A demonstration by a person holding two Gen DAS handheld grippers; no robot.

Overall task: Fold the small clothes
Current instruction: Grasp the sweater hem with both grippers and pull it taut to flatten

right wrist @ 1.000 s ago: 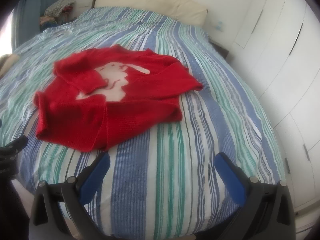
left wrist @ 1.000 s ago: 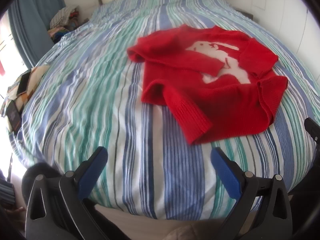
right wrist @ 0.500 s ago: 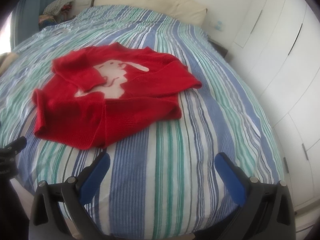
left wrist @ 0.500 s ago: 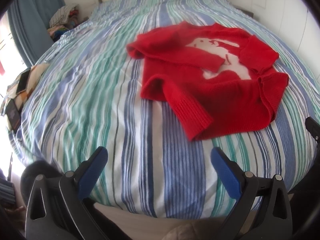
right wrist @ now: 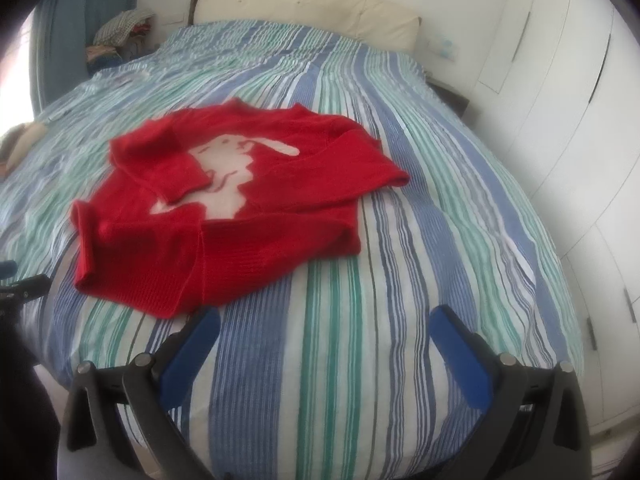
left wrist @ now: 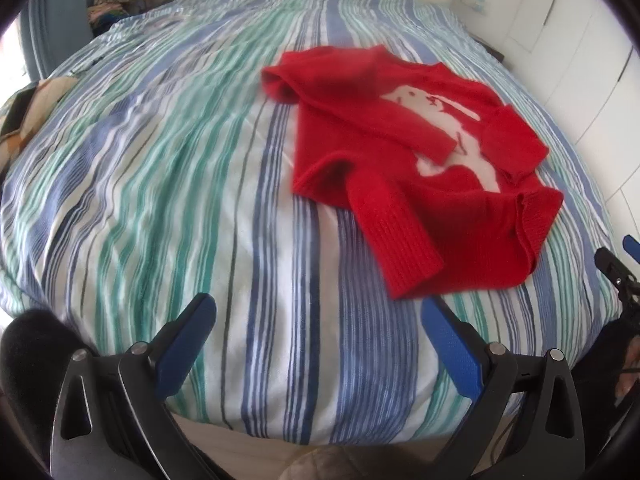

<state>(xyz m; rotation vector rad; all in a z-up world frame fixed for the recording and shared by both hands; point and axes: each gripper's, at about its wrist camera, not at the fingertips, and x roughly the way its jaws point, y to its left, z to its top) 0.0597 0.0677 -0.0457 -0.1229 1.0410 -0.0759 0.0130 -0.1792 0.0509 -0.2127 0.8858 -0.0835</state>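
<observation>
A small red knit sweater (left wrist: pixel 404 168) with a white animal figure lies partly folded on the striped bed, its sleeves turned in over the body. It also shows in the right wrist view (right wrist: pixel 224 200). My left gripper (left wrist: pixel 316 312) is open and empty above the bed's near edge, left of the sweater's ribbed hem. My right gripper (right wrist: pixel 326 328) is open and empty, just right of the sweater's near corner. Neither gripper touches the sweater.
The striped bedcover (left wrist: pixel 160 160) spans the whole bed. A cream headboard (right wrist: pixel 304 12) stands at the back, white wardrobe doors (right wrist: pixel 568 120) on the right, a pile of clothes (right wrist: pixel 120 32) at the back left. The other gripper's tip (left wrist: pixel 616 272) shows at the right edge.
Both grippers have swung leftward and tilted; the sweater now sits further right in the left wrist view. The sweater itself has not moved. Both grippers stay open.
</observation>
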